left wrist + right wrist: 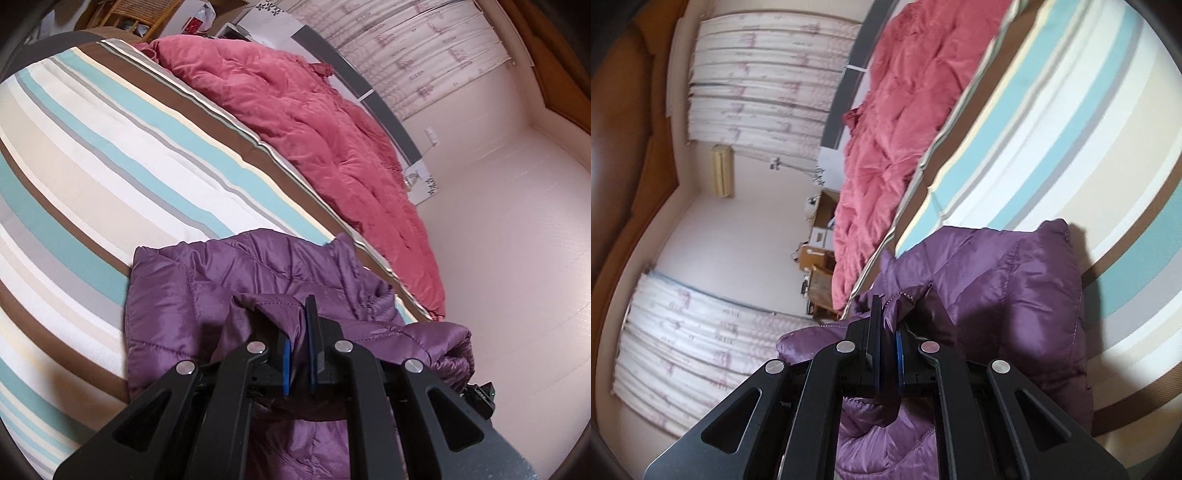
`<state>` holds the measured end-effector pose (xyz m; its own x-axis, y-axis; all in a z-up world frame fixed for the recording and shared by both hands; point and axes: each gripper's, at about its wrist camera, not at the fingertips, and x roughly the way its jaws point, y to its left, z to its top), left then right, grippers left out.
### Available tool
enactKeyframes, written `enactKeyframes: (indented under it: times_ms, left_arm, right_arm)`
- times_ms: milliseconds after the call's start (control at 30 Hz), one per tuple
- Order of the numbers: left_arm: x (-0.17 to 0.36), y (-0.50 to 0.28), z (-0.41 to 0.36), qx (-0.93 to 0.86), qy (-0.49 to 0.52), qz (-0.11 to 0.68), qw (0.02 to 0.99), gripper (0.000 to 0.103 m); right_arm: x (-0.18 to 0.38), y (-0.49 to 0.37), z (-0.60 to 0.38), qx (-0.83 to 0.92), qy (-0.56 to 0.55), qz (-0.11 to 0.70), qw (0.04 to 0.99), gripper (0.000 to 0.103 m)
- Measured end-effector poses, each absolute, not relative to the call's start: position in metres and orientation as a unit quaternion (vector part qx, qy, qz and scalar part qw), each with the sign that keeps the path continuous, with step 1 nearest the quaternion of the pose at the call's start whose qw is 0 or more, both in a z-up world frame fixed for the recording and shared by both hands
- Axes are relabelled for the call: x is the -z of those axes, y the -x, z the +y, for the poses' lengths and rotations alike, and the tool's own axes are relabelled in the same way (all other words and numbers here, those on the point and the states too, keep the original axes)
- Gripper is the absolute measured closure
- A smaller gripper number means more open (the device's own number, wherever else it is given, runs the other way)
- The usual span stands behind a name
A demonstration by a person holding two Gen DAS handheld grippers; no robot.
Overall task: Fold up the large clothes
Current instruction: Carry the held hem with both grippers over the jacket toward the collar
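While both hands carry it, the purple puffer jacket (207,280) hangs partly off the bed's near edge, its far part draped on the striped bedspread (92,155); the left hand-held gripper (301,332) is narrowed onto a fold of the purple fabric, blue pads pinching it, & the right hand-held gripper (888,325) is likewise clamped on a bunched bit of the same jacket near a stitched seam; neither has slack between the fingers. Key relation: the jacket lies ahead of & below both grippers, stretching away over the bedspread, w/ its long axis seeming to run away from the grips, though the bunching makes that hard to tell; a loose quilted part dangles off to the left gripper's right side, over the floor. Neither hand looks clearly nearer; both hold the near end. Judging by this, the next move prob. needs the held edge carried fwd over the body lying on the bed, both hands level so the fold lands square. A pink quilt (314,122) lies along the bed's far side, well apart from the jacket; slippery shell could slide out of a thin pinch.
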<state>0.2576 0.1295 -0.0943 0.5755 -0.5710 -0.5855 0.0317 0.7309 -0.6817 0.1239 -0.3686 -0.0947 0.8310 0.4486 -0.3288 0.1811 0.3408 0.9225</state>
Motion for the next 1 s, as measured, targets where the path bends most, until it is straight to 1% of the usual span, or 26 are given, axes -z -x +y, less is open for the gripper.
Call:
enactKeyframes:
  times_ms: [100, 300, 500, 567, 767, 900, 1000]
  left_arm:
    - [0.097, -0.263, 0.124, 0.170, 0.307, 0.426, 0.834, 0.095]
    - [0.112, -0.272, 0.119, 0.144, 0.314, 0.440, 0.829, 0.093]
    - [0.118, -0.276, 0.112, 0.129, 0.312, 0.432, 0.836, 0.082]
    - [0.116, -0.275, 0.110, 0.123, 0.307, 0.427, 0.841, 0.080]
    - [0.116, -0.271, 0.100, 0.108, 0.269, 0.416, 0.862, 0.076]
    - [0.121, -0.269, 0.095, 0.101, 0.248, 0.411, 0.872, 0.075]
    - [0.122, -0.267, 0.095, 0.098, 0.238, 0.407, 0.876, 0.075]
  right_arm:
    - [0.100, -0.127, -0.367, -0.070, -0.568, 0.285, 0.769, 0.097]
    - [0.115, -0.132, -0.364, -0.025, -0.577, 0.300, 0.759, 0.097]
    - [0.107, -0.135, -0.356, -0.001, -0.532, 0.305, 0.790, 0.096]
    - [0.104, -0.137, -0.353, 0.007, -0.515, 0.305, 0.801, 0.096]
    - [0.088, -0.151, -0.334, 0.041, -0.412, 0.312, 0.855, 0.096]
    - [0.089, -0.156, -0.326, 0.075, -0.367, 0.325, 0.868, 0.096]
    - [0.086, -0.163, -0.312, 0.101, -0.307, 0.333, 0.886, 0.096]
